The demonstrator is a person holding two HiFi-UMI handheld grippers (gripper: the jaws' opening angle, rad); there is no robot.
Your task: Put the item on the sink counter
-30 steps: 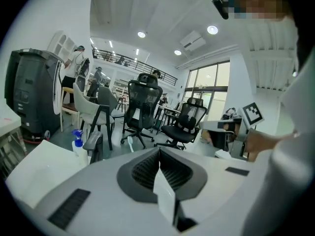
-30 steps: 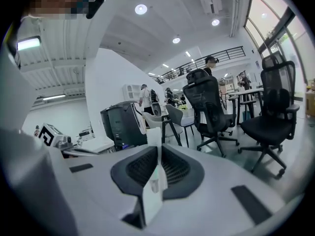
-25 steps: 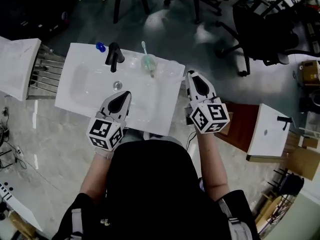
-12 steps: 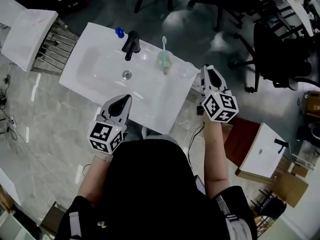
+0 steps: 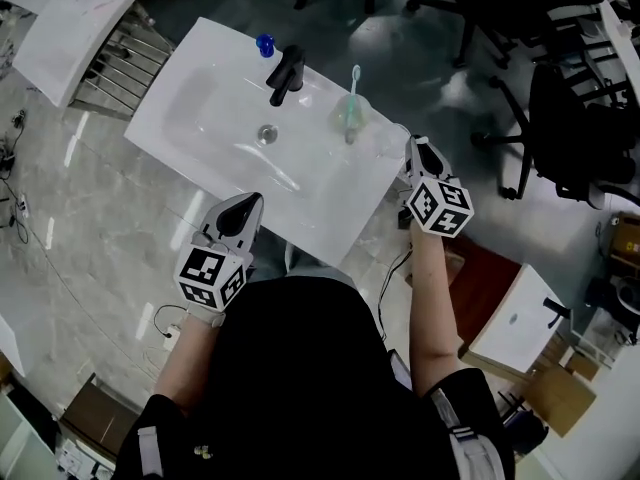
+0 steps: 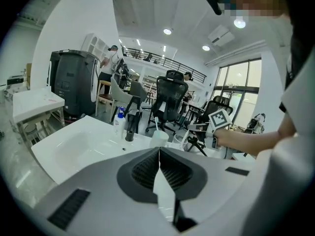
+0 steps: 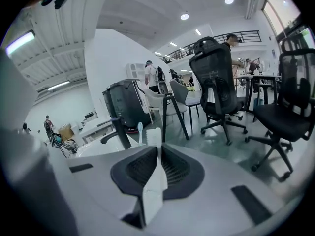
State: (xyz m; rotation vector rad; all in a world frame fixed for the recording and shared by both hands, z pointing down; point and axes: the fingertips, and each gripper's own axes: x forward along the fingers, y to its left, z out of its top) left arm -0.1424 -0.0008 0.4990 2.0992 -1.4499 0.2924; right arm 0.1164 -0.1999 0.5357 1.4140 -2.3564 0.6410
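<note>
The white sink counter (image 5: 200,78) carries a black faucet (image 5: 287,73), a blue-capped bottle (image 5: 265,44) and a pale cup with a toothbrush (image 5: 350,113). My right gripper (image 5: 413,143) hangs just off the counter's right end. It is shut on a thin, flat white item (image 7: 151,141) that sticks out past the jaw tips (image 7: 158,149). The faucet (image 7: 115,129) and toothbrush (image 7: 140,129) lie ahead of it to the left. My left gripper (image 5: 247,200) is shut and empty, just in front of the counter's near edge, facing the basin (image 6: 74,146).
A second white basin unit (image 5: 75,18) and a metal rack (image 5: 120,58) stand at the counter's left. Black office chairs (image 5: 580,118) crowd the far right. A small white cabinet (image 5: 515,318) sits at lower right, and a cable (image 5: 395,268) trails on the floor.
The sink has slid up and turned in the head view. My right gripper has sunk lower beside the counter's right end. My left gripper now sits off the front edge instead of over it.
</note>
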